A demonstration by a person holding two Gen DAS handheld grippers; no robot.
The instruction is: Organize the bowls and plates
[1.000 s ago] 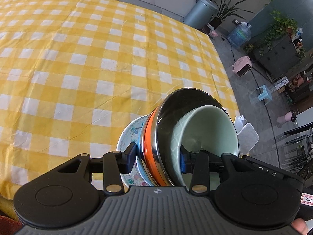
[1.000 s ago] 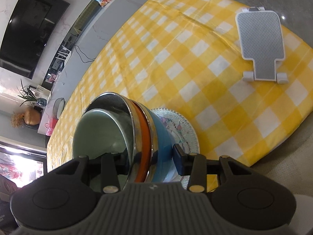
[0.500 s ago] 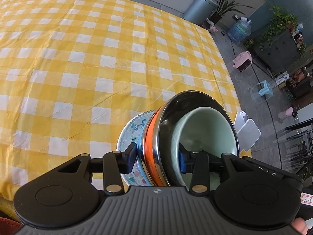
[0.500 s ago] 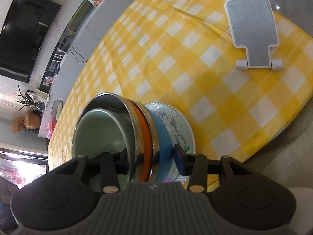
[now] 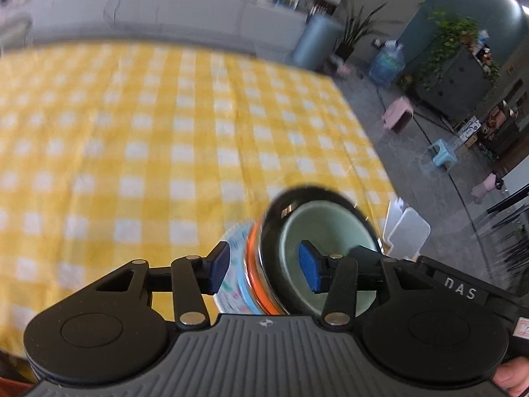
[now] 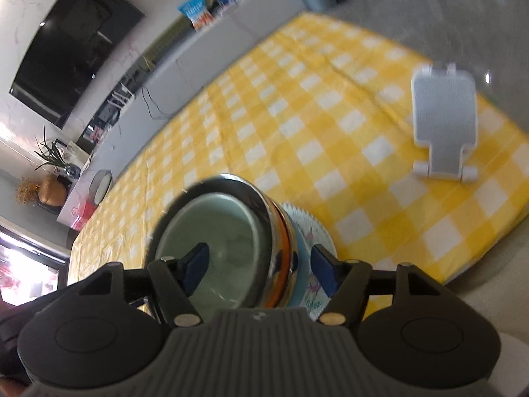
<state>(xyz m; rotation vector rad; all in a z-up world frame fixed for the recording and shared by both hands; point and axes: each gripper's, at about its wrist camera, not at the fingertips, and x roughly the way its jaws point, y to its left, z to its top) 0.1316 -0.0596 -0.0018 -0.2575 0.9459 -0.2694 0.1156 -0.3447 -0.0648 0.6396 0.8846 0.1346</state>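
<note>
A stack of dishes sits on the yellow checked tablecloth (image 5: 132,152): a pale green bowl (image 5: 330,231) inside a steel bowl (image 5: 274,231), then an orange bowl (image 5: 253,264), a blue bowl (image 5: 243,284) and a patterned plate (image 5: 231,251) underneath. My left gripper (image 5: 263,273) is open, its pads standing apart either side of the stack's rims. My right gripper (image 6: 259,269) is open the same way around the stack (image 6: 231,231) from the other side. Both views are motion-blurred.
A white and grey stand (image 6: 443,119) lies on the cloth near the table's right edge; it also shows in the left wrist view (image 5: 406,231). The table edge runs close behind the stack. Beyond it are floor, a bin (image 5: 314,43) and plants.
Both grippers have opened and drawn back from the stack, letting it go. The stack now looks smaller and farther off, resting on the table. Both cameras tilted up.
</note>
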